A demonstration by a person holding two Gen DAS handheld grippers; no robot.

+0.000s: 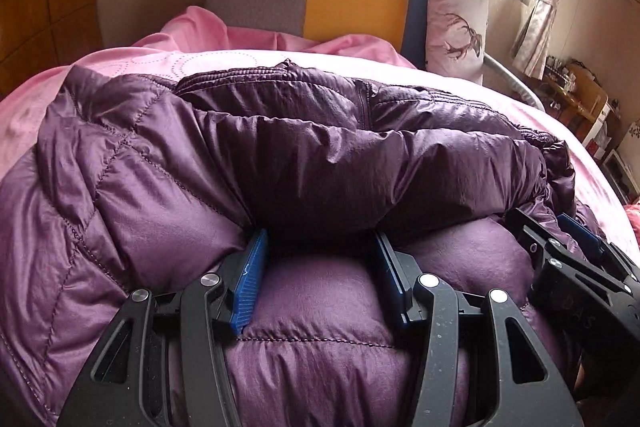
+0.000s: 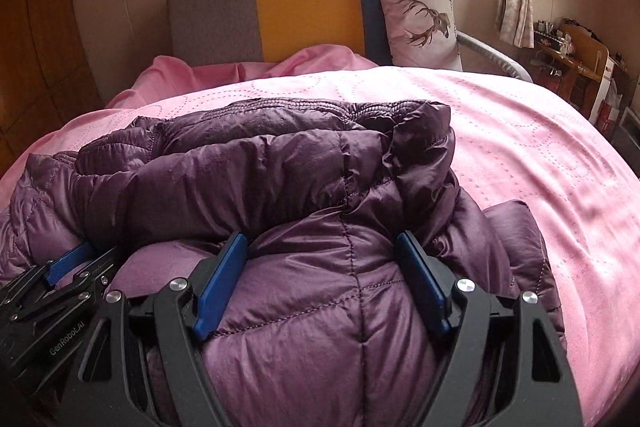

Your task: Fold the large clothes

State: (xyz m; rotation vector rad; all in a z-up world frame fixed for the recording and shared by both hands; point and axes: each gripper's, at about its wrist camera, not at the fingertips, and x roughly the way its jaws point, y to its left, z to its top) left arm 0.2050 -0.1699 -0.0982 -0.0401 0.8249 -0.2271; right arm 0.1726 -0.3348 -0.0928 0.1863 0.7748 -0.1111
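One wide bed under a pink dotted quilted cover carries the puffy purple quilted down jacket, folded over itself near the front edge. Left gripper straddles a bulge of jacket; whether it pinches, I cannot tell. Right gripper stands spread wide, padding bulging between unpressed blue pads.
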